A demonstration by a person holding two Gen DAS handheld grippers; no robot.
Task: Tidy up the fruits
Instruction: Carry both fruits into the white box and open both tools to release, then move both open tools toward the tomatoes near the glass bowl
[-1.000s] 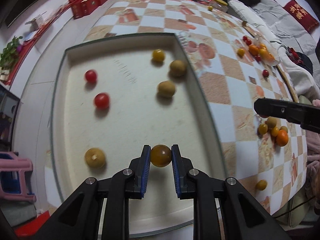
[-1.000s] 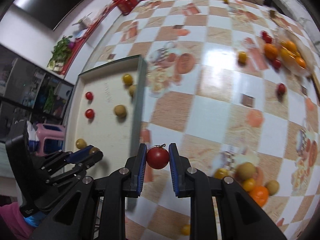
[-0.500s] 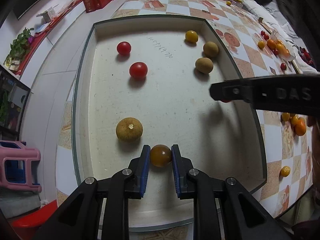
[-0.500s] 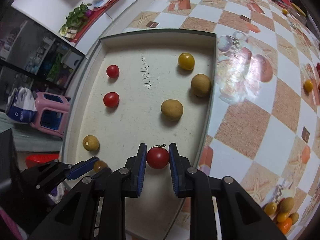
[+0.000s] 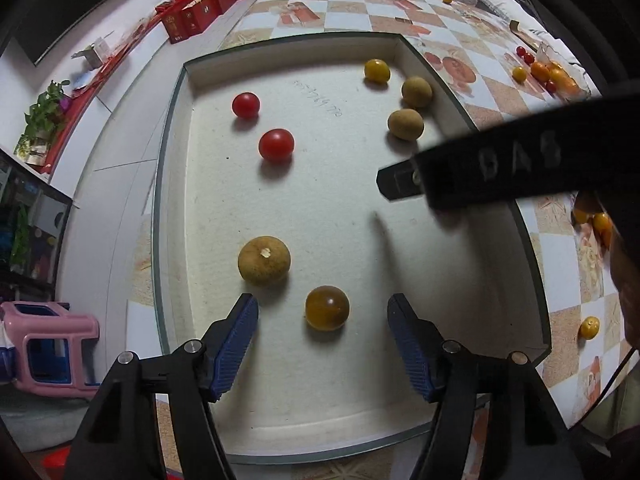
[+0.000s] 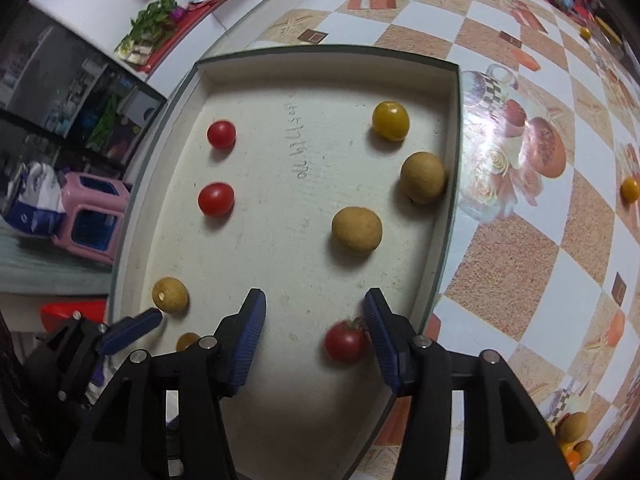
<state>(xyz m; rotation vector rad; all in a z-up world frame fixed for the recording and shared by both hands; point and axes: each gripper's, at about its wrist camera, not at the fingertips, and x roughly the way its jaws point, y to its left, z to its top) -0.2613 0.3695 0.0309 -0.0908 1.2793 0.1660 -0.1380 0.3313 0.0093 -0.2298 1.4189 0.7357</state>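
Note:
A shallow white tray (image 5: 172,160) with a green rim holds several fruits. My left gripper (image 5: 321,302) points down into its near end. Its jaws are opening, and an amber round fruit (image 5: 327,308) lies free on the floor between them. A tan longan (image 5: 264,260) sits just beyond the left finger. My right gripper (image 6: 314,296) is over the tray's (image 6: 452,200) near right corner, jaws opening too. A red cherry tomato (image 6: 346,344) with a stem lies between them, close against the right finger (image 6: 380,332). Two more red tomatoes (image 6: 216,199) sit at the left.
A yellow tomato (image 6: 390,120) and two tan longans (image 6: 357,231) lie along the tray's right side. The right gripper's black body (image 5: 500,168) crosses above the tray. Loose fruits (image 5: 544,74) lie on the checked tablecloth (image 6: 520,260). A pink stool (image 5: 48,344) stands on the floor to the left.
Both grippers have spread their jaws; the amber fruit and the red tomato now rest on the tray floor. The right gripper earlier swung from the tablecloth over into the tray.

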